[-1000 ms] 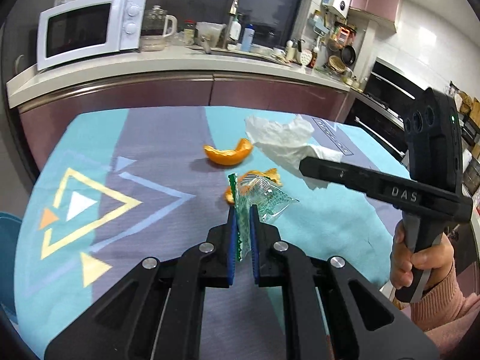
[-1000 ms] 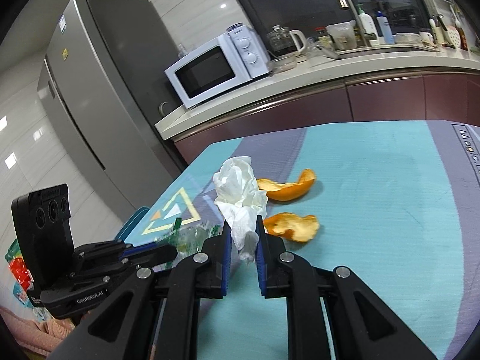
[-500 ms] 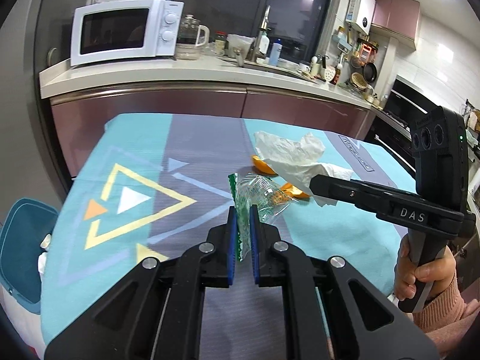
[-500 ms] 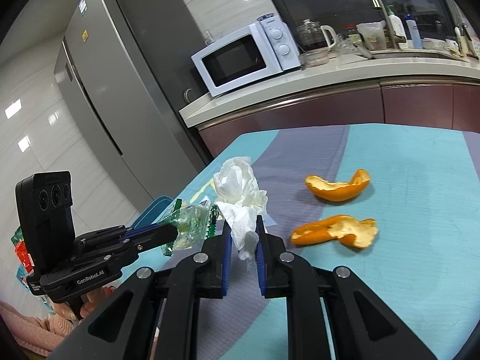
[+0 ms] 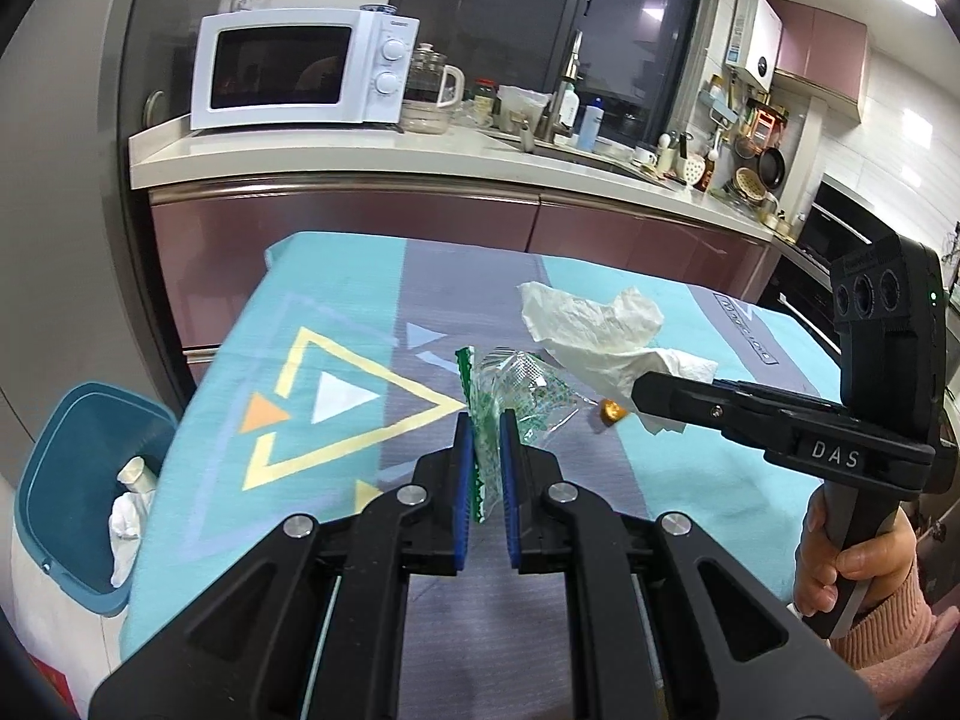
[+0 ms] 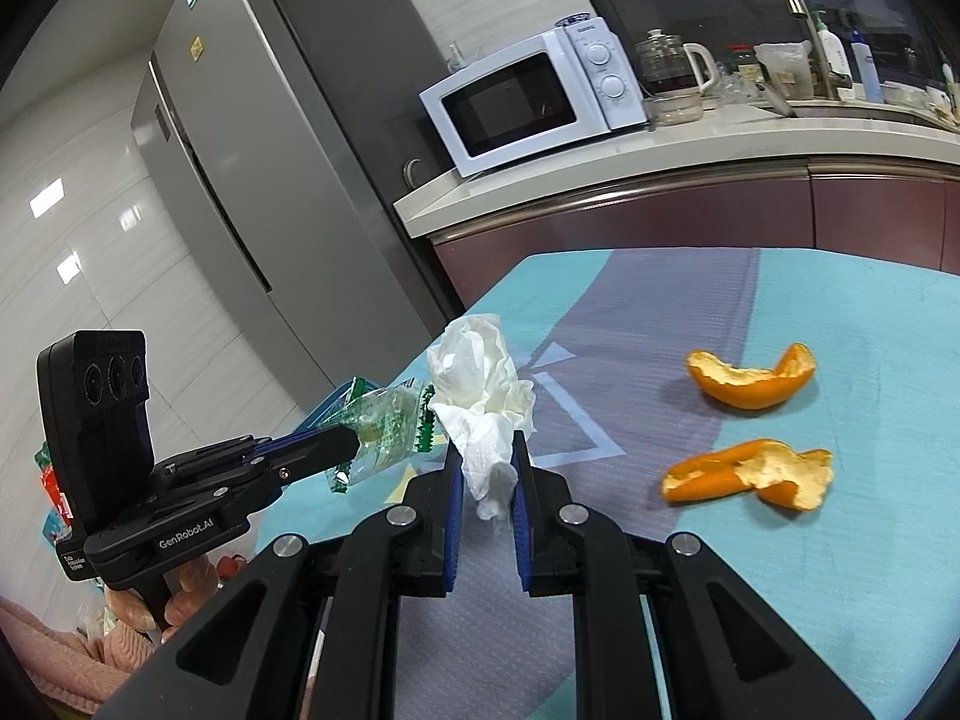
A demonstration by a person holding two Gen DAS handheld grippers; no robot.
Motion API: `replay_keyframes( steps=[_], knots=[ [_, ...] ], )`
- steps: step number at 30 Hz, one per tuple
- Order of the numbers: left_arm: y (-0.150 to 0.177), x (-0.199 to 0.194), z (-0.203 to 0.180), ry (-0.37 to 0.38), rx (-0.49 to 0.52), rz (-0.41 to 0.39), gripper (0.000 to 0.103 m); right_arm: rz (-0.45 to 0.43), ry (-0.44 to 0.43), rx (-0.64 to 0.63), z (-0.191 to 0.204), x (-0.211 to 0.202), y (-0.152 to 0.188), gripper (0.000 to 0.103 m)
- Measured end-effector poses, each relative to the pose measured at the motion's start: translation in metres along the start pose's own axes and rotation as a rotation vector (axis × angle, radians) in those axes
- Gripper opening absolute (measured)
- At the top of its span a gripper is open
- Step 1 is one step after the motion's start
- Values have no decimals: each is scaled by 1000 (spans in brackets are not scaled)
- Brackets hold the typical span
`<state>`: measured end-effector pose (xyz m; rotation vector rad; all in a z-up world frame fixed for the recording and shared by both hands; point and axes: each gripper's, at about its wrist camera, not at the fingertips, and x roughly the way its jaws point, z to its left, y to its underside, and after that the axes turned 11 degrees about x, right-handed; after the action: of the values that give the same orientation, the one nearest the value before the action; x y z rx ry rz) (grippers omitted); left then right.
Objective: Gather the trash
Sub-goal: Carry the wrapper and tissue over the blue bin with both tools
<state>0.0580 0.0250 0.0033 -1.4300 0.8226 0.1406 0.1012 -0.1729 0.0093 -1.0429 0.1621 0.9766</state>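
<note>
teal tablecloth (image 6: 840, 312) with orange peels (image 6: 750, 375), jaws pinching wrapper (image 5: 510, 396) and tissue (image 6: 486, 414)

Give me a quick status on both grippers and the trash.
Left gripper shut on plastic wrapper. Right gripper shut on tissue. Two orange peels on the table; blue bin off its left edge. Nothing blocking.

A table (image 6: 870, 312) carries everything — its cloth is teal with a grey band and yellow, white and orange triangles (image 5: 336, 402). Directly on the cloth lie 2 orange peels: one curved (image 6: 753, 375), one flatter (image 6: 753, 474) — near each other, not touching.
</note>
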Motion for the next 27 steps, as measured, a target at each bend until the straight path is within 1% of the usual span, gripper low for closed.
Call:
replay_keyframes(
  steps=[8, 18, 27],
  knots=[
    [6, -10, 22, -40, -28, -5, 9, 23, -24, -20, 12, 12, 0, 13],
    [12, -21, 40, -82, -59, -10, 9, 51, -58, -51, 31, 29, -1, 13],
    [15, -32, 56, -130, -65, -17, 9, 77, -87, -68, 44, 40, 0, 13]
  ],
)
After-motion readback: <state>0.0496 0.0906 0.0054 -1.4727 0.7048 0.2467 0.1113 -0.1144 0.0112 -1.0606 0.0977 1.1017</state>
